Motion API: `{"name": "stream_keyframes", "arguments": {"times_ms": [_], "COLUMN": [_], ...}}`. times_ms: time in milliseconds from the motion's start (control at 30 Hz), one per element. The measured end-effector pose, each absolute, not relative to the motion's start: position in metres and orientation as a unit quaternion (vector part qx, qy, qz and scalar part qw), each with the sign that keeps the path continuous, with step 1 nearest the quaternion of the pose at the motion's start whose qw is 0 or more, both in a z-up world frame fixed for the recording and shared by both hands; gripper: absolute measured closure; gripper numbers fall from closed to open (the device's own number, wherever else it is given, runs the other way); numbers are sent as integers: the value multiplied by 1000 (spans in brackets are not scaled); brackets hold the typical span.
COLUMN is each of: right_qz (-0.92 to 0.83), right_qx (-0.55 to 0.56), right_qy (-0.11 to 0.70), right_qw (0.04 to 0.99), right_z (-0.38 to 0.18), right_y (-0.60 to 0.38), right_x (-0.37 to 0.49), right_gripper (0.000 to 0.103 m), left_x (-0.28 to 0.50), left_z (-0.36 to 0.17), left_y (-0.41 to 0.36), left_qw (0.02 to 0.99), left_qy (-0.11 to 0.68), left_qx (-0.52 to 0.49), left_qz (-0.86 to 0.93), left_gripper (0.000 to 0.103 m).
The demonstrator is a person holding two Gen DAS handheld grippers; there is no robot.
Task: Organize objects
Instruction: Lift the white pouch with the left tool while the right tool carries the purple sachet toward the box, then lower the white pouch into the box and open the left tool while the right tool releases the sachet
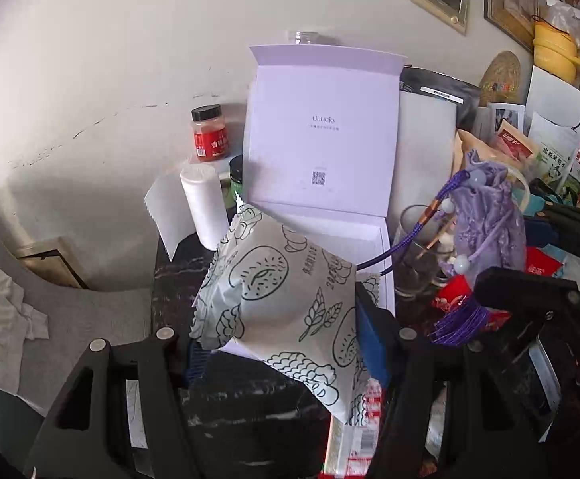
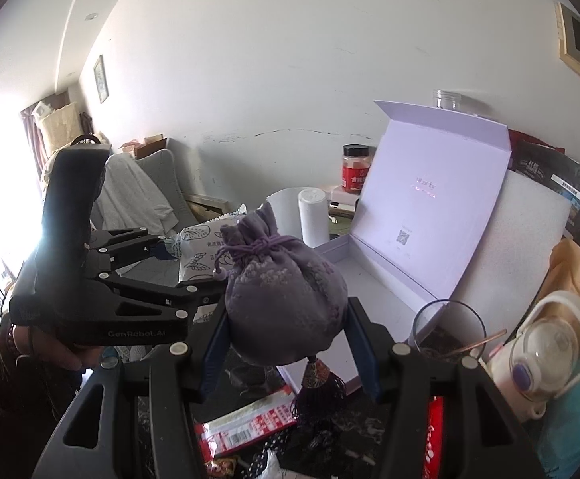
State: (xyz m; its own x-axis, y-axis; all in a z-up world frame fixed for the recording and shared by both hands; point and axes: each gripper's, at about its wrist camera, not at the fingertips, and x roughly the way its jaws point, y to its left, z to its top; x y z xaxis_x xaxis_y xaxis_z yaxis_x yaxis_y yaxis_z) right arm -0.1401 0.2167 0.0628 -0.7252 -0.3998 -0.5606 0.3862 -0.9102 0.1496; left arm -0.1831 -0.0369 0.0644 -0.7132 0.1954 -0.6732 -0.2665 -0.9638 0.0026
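Observation:
My left gripper [image 1: 278, 339] is shut on a white snack packet [image 1: 282, 299] printed with doughnut drawings, held in the air in front of the open lilac box [image 1: 322, 92]. My right gripper [image 2: 288, 343] is shut on a purple embroidered drawstring pouch [image 2: 286, 299], whose tassel [image 2: 318, 395] hangs below the fingers. The pouch [image 1: 485, 215] hangs to the right of the packet. The box [image 2: 377, 291] lies open behind both, lid upright, its floor bare. In the right wrist view a hand holds the left gripper [image 2: 186, 271] with the packet [image 2: 198, 251] at the left.
A red spice jar [image 1: 209, 131], a white roll [image 1: 204, 203] and a drinking glass [image 2: 447, 323] stand around the box on the dark marble table [image 1: 250, 407]. A red-and-white packet [image 2: 250, 423] lies in front. Bags and a white bottle [image 2: 545, 343] crowd the right; a grey chair [image 1: 70, 311] stands left.

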Motion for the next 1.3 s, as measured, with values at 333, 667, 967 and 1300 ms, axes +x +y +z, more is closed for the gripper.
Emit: {"name": "stream_keyframes", "arguments": {"times_ms": [333, 667, 967, 1300], "right_qz": [-934, -928, -924, -918], "right_qx": [297, 319, 342, 375], "right_qy": [-26, -57, -60, -41], "right_qw": [197, 185, 163, 122], "right_z": [64, 52, 26, -4], "right_y": [217, 226, 228, 227], "right_x": [-181, -234, -280, -311], "right_gripper": [47, 47, 47, 47], "left_x": [-236, -282, -326, -370], "left_z": [53, 39, 11, -16], "left_y": [-30, -32, -36, -35], "left_qw": [123, 101, 88, 84], "left_qy": [44, 38, 63, 74], "left_qx": [-358, -353, -369, -387], "left_qz": [925, 929, 923, 915], "left_gripper": [43, 42, 42, 42]}}
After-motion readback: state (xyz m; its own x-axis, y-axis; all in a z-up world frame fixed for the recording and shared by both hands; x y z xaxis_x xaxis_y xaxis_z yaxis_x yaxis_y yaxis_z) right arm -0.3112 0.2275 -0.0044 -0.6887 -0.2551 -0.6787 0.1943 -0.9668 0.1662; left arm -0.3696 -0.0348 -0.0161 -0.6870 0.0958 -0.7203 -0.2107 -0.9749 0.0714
